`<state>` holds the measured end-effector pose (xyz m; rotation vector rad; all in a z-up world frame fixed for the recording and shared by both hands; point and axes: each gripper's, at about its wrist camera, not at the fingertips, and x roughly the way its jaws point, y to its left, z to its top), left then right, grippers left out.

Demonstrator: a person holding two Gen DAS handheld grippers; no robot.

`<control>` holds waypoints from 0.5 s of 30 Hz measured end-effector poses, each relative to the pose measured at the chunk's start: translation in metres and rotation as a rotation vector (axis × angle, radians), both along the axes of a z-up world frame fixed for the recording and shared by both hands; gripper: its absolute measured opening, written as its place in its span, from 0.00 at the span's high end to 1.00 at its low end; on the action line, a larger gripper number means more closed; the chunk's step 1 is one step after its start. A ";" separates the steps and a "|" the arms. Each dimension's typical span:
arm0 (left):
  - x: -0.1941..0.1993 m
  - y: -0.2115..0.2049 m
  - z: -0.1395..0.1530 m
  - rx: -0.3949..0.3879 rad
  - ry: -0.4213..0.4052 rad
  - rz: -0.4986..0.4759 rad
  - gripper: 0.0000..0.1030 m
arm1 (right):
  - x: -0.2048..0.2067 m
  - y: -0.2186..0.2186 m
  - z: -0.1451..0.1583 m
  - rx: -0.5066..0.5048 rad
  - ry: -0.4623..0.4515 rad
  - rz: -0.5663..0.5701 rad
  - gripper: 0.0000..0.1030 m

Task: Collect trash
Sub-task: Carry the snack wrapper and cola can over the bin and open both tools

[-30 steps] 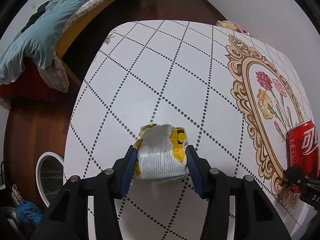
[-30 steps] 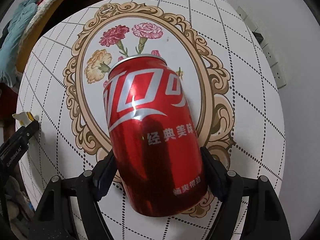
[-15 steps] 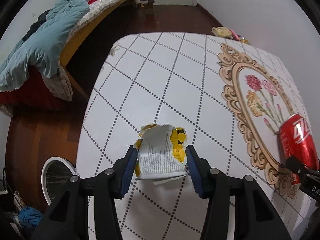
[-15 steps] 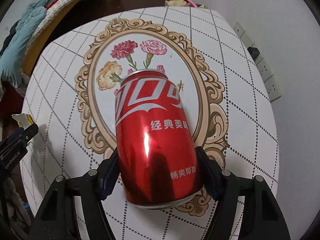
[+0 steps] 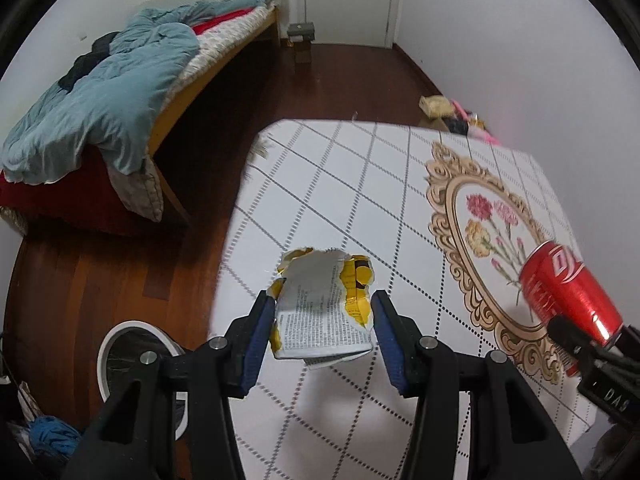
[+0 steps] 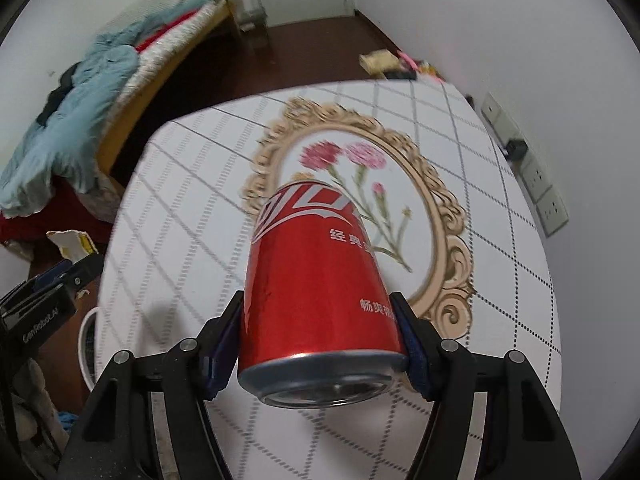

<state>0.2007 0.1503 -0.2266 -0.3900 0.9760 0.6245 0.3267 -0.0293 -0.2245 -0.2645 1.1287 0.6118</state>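
Note:
A crumpled yellow-and-white wrapper (image 5: pixel 316 280) hangs above the table (image 5: pixel 340 184), pinched between the blue pads of my left gripper (image 5: pixel 322 312), which is shut on it. The red drink can (image 6: pixel 316 264) is held clear of the table (image 6: pixel 180 200) with its base toward the camera, and my right gripper (image 6: pixel 320 304) is shut on its sides. The can (image 5: pixel 568 284) also shows at the right edge of the left wrist view. At the left edge of the right wrist view are the wrapper (image 6: pixel 72 242) and the left gripper (image 6: pixel 80 268).
A white-rimmed bin (image 5: pixel 120 328) stands on the wooden floor just left of the table edge. A bed (image 5: pixel 100 100) with a blue quilt lies at the far left. Small items (image 5: pixel 436 106) sit by the wall past the table. Wall sockets (image 6: pixel 540 184) are at the right.
Both grippers have risen, so the table looks smaller and more of the room shows. The can came up off the table and its base now faces the camera. The wrapper stays pinched.

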 end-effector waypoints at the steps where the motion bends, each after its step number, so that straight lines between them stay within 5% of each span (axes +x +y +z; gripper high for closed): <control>1: -0.007 0.004 0.006 0.001 -0.010 0.009 0.55 | -0.005 0.005 0.004 0.011 -0.003 0.009 0.32; 15: -0.147 0.084 0.049 0.076 -0.051 0.158 0.55 | -0.130 0.111 0.051 0.176 0.016 0.226 0.32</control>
